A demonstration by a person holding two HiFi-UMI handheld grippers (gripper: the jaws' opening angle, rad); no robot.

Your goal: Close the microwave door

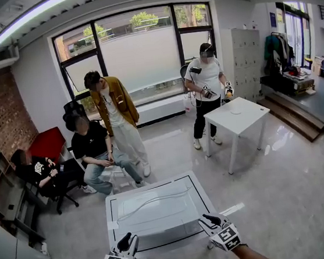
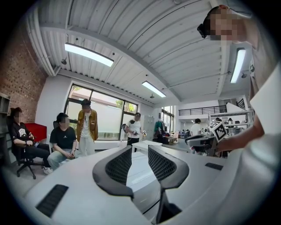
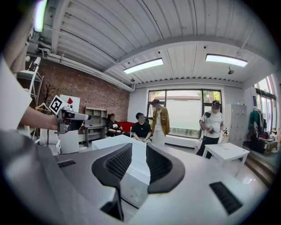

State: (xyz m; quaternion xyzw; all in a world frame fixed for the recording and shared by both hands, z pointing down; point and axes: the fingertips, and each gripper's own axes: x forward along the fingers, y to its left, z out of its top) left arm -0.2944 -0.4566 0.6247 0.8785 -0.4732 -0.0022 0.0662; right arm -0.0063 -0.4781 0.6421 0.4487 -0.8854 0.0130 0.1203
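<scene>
So the white microwave [image 1: 160, 211] sits bottom centre of the head view. You only really see its ribbed top, and I can't make out the door from here. Left claw [image 1: 127, 239] hangs at its lower left corner and right claw [image 1: 208, 222] at the lower right corner. Both have their jaws apart with nothing pinched, just the white casing showing past the gap. Behind, in the upper half, there's a small white desk [image 1: 236, 117] with a person standing by it, plus others near the window.
</scene>
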